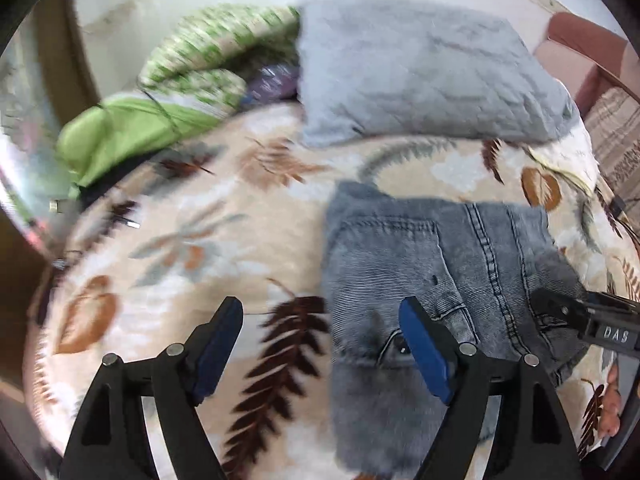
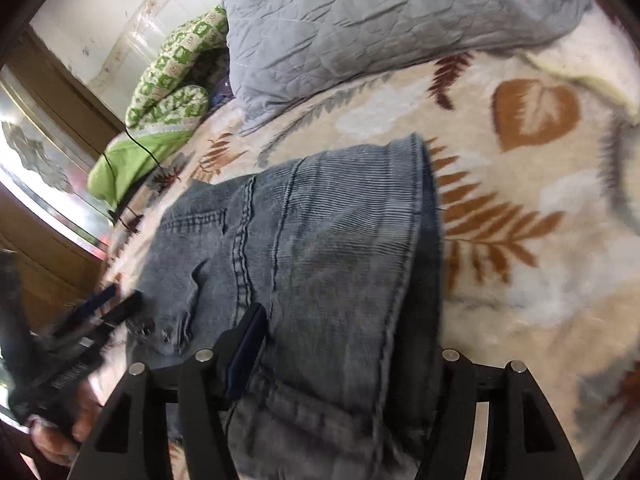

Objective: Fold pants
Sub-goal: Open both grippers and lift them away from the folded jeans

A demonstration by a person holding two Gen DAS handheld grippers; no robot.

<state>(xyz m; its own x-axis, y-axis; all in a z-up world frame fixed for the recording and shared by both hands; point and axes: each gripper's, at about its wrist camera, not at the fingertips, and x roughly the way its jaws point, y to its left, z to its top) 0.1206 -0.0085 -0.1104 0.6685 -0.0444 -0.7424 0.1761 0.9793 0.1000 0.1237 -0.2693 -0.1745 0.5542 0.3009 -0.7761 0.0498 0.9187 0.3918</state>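
Lying flat: the pants (image 1: 436,264) rest folded on the leaf-print blanket (image 1: 208,216) of the bed, pocket side up, likely so the fold stays pressed under its own weight.
Pants, place: just in front of the grey quilt (image 1: 420,72), well apart from the green bedding (image 1: 132,128) at the far side of that quilt.
Left tongs (image 1: 320,352): jaws stand wide, nothing pinched; one blue pad hangs over the pants' near edge, the other over bare blanket beside them (no cloth is lifted between them).
Right tongs (image 2: 340,360): one pad shows at the denim's seam, the other is hidden under or behind the fabric, so the pants lie between the jaws; they look spread, not pressing, though I cannot tell for sure.
Pose: both tongs point steeply down at the pants, side by side, the left set blurred in the right view, held by a hand (image 2: 68,424).
Judgement: a fold looks laid down and let go.
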